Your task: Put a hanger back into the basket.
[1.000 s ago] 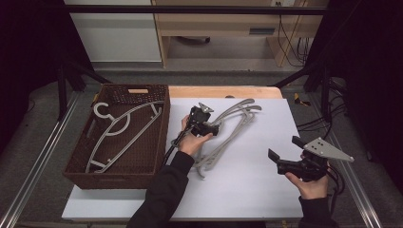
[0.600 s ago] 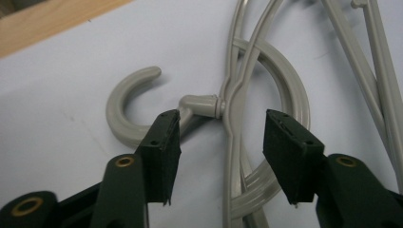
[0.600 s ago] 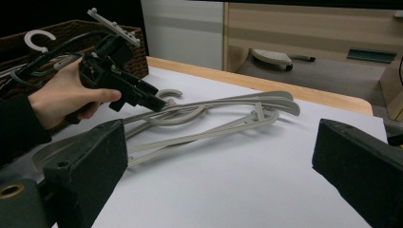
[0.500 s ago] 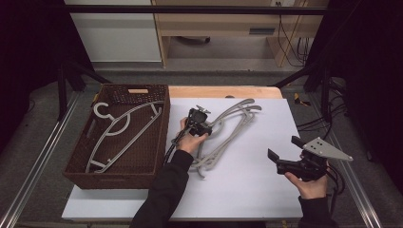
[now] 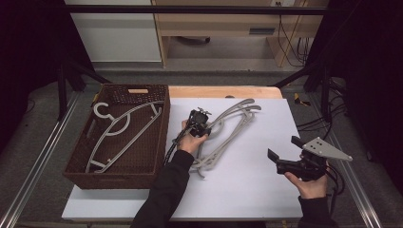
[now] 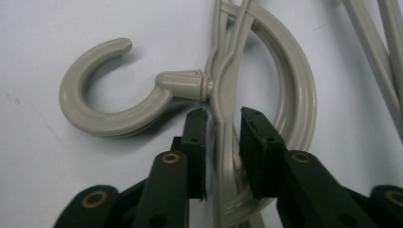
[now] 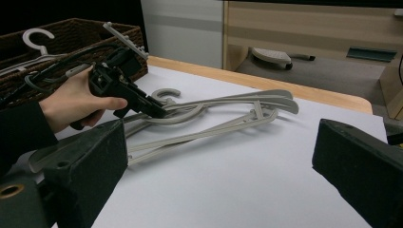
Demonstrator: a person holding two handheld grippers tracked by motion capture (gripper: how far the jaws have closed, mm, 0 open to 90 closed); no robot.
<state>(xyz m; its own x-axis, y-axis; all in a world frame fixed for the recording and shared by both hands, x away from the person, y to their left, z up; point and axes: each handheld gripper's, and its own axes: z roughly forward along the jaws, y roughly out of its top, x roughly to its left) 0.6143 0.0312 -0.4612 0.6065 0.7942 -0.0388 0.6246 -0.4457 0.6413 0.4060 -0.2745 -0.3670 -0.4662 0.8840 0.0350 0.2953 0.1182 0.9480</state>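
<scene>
— Where is my left tool [image 6: 223, 118] right now?

— Down on the pile of grey hangers [image 5: 223, 133] at the middle of the white desk [image 5: 247, 190]. Its jaws have just been closing; they straddle the thin neck of the top hanger [image 6: 223, 90] just below its hook [image 6: 109, 99], narrow, though I see slim gaps at the pads.

— And my right tool [image 5: 284, 156]?

— I hold it at the near right, above the desk, well apart from the hangers, jaws wide and holding nothing.

— What lies beyond?

— On the left, the brown wicker basket [image 5: 157, 142] holds one more hanger [image 5: 119, 130], its hook toward the far end.
</scene>
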